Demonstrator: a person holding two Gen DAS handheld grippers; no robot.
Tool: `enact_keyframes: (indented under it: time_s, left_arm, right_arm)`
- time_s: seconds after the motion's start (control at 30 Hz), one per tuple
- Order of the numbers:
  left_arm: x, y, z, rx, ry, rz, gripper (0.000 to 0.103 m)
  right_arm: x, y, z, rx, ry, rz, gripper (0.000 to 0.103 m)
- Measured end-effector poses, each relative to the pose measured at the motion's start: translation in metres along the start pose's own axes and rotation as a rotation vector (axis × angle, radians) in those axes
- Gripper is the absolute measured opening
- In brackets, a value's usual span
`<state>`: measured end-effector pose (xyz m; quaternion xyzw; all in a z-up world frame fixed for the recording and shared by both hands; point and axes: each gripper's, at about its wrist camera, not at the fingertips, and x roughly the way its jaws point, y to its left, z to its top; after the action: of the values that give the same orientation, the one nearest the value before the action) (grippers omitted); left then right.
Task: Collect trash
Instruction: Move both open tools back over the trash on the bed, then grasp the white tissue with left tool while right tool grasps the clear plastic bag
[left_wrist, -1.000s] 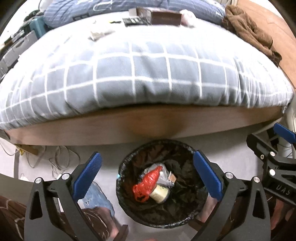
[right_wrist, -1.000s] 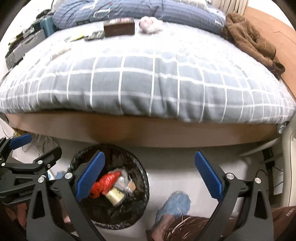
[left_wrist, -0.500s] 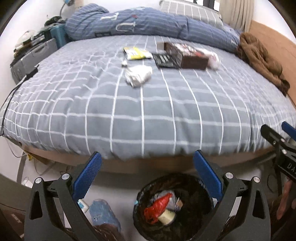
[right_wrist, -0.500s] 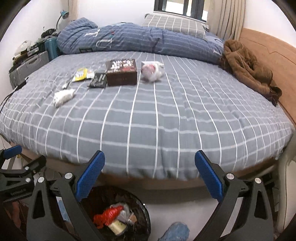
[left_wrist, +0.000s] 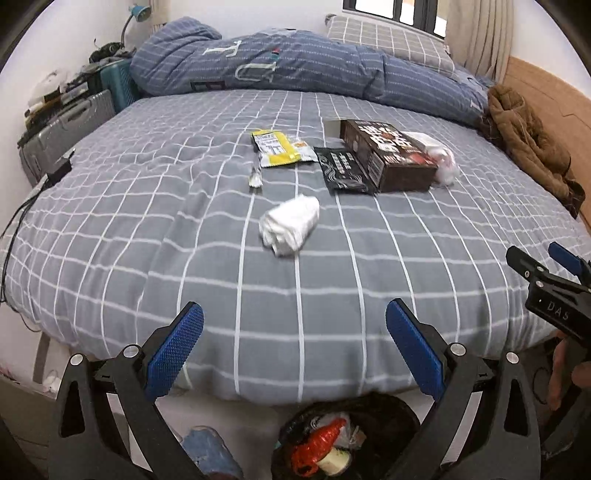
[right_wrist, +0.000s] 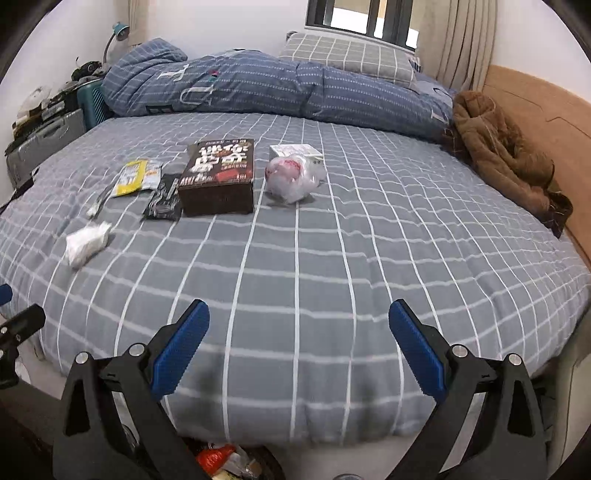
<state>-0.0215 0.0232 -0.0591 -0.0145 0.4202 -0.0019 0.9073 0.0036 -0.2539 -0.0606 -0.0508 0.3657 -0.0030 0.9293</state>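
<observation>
**Both grippers lifted from the bin to face the bed**

Since a second ago both wrist views have swung up from the black-lined trash bin (left_wrist: 388, 417) on the floor to the grey checked bed (left_wrist: 184, 229); the bin, then centre frame, now sits at the bottom edge of each view, with red and pale wrappers inside.

The left gripper (left_wrist: 293, 354) hangs over the near edge of the bed, jaws released and spread wide, nothing between the blue pads. The right gripper (right_wrist: 299, 356) does the same in its own view, jaws likewise released and empty; it also shows at the right edge of the left view.

The trash lies in the middle of the bed. In the left view a crumpled white tissue (left_wrist: 290, 225) sits just above frame centre. Beyond it, toward the top, are a small twisted silver wrapper (left_wrist: 255, 179), a yellow snack packet (left_wrist: 280, 147), a flat black sachet (left_wrist: 343, 170) and a dark brown box (left_wrist: 388, 155), the sachet touching the box's left side. A clear plastic bag with something red inside (right_wrist: 291, 177) lies just right of the box, in front of a small white box (right_wrist: 295, 151).

A folded blue quilt (right_wrist: 258, 85) crosses the upper frame, and a brown jacket (right_wrist: 502, 155) lies at the right.
</observation>
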Motion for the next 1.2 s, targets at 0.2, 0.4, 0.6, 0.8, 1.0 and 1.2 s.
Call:
enact_keyframes:
  time_s: [0.2,0.4,0.6,0.8,1.0,1.2]
  left_arm:
    - [0.023,0.000,0.016,0.004,0.027,0.005,0.097]
    - [0.042,0.003,0.038,0.012,0.026,0.012,0.096]
    - [0.059,0.000,0.054,0.034,0.037,0.011,0.096]
    - [0.075,0.000,0.065,0.041,0.056,0.013,0.090]
    - [0.091,-0.001,0.069,0.054,0.092,0.005,0.080]
    - [0.097,-0.004,0.064,0.063,0.132,-0.019,0.052]
  right_arm:
    - [0.023,-0.001,0.025,-0.004,-0.005,-0.005,0.094]
    - [0.051,-0.004,0.048,-0.013,-0.003,-0.016,0.094]
    - [0.084,-0.011,0.062,-0.009,0.020,-0.016,0.094]
    - [0.106,-0.017,0.081,0.001,0.017,-0.007,0.094]
    - [0.131,-0.011,0.095,-0.013,0.028,-0.013,0.094]
    - [0.159,-0.011,0.107,0.034,0.063,0.033,0.086]
